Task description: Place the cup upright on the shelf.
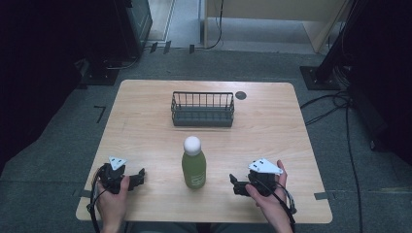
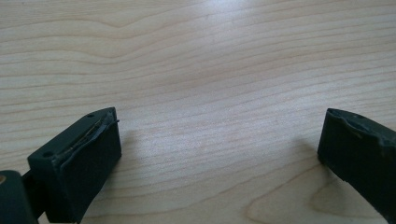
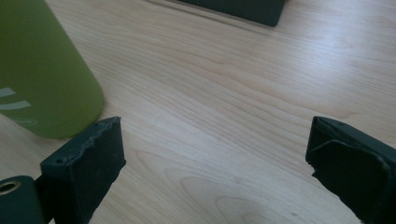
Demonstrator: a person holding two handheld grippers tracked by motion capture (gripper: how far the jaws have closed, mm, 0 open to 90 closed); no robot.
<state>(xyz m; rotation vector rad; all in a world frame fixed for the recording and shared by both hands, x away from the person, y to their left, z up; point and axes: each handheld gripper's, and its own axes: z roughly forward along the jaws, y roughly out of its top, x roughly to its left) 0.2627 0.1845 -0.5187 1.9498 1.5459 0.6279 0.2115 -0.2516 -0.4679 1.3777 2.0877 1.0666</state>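
Note:
A green bottle (image 1: 194, 167) with a white round cap stands upright on the wooden table (image 1: 145, 131), between my two hands. In the right gripper view the green bottle (image 3: 42, 74) rises just beyond the left jaw. My right gripper (image 1: 235, 184) sits to the bottle's right near the front edge, jaws wide apart over bare wood, and shows the same as the right gripper (image 3: 215, 154) in its own view. On the bottle's left my left gripper (image 1: 141, 175) rests, also seen as the left gripper (image 2: 219, 144) in its own view, open with nothing between the pads.
A dark wire basket (image 1: 202, 109) stands behind the bottle toward the table's far edge; the basket's (image 3: 243, 9) base edge crosses the top of the right gripper view. A small dark round disc (image 1: 240, 95) lies by the basket's far right corner. Cables run over the floor at the right.

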